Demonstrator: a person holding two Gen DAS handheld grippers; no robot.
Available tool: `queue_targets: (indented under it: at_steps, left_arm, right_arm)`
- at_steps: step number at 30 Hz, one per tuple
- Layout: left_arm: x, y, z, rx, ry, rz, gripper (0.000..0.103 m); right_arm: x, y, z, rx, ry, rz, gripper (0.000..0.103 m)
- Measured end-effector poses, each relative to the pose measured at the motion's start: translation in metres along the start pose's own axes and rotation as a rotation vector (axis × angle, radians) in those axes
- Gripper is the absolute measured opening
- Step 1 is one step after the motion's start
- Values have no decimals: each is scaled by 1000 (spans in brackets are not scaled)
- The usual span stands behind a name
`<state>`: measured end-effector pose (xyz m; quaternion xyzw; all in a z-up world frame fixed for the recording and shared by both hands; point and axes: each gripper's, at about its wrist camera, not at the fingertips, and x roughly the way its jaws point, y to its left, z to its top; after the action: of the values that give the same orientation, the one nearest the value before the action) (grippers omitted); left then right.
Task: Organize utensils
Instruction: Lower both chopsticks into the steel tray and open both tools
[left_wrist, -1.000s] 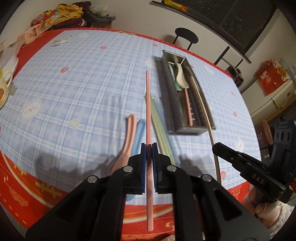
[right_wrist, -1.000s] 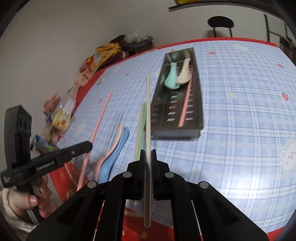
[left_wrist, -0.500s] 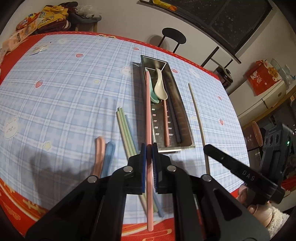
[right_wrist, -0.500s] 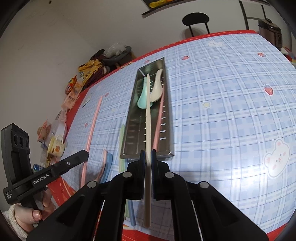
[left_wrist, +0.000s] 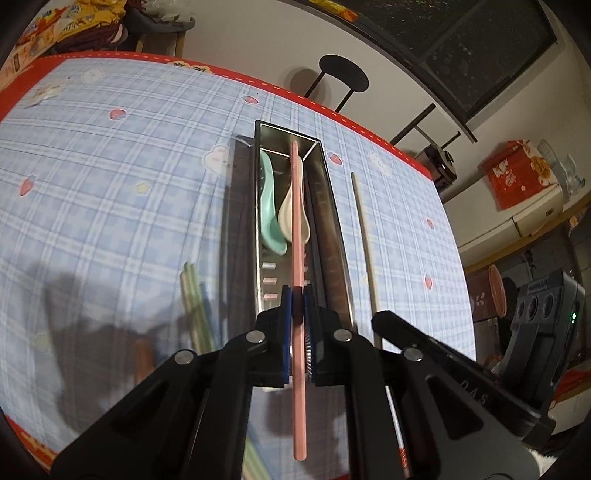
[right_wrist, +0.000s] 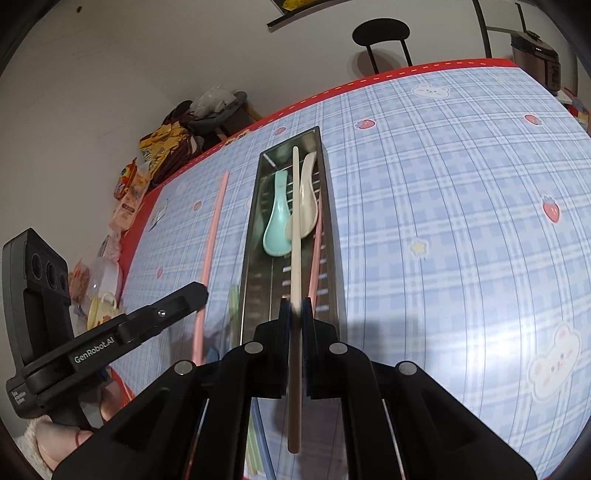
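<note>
Both hands have swung over the metal tray (left_wrist: 334, 206): the left gripper (left_wrist: 296, 295) is clamping a pink chopstick (left_wrist: 297, 236), the right gripper (right_wrist: 294, 306) a cream chopstick (right_wrist: 295, 229), ready for dropping in.

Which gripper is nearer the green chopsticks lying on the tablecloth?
Left. The left gripper hangs beside the green chopsticks; the right gripper is beyond the metal tray.

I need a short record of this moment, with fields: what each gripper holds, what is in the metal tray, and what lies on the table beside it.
left gripper: shut on pink chopstick, held lengthwise above the metal tray
right gripper: shut on beige chopstick, also lined up over the tray
tray contents: mint spoon, white spoon, one more pink stick along the right wall
beside the tray: green chopsticks
tablecloth: blue plaid, red border
</note>
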<state>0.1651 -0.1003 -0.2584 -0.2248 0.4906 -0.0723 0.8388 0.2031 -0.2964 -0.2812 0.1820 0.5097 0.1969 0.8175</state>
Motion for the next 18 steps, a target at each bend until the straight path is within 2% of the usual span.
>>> queue_targets:
  at_steps: [8, 18]
  left_arm:
    - [36, 4, 30, -36, 24, 12, 10]
    - [61, 8, 40, -34, 47, 23, 10]
  right_arm:
    - [32, 2, 26, 26, 24, -46, 7]
    - [56, 2, 37, 31, 60, -91, 7]
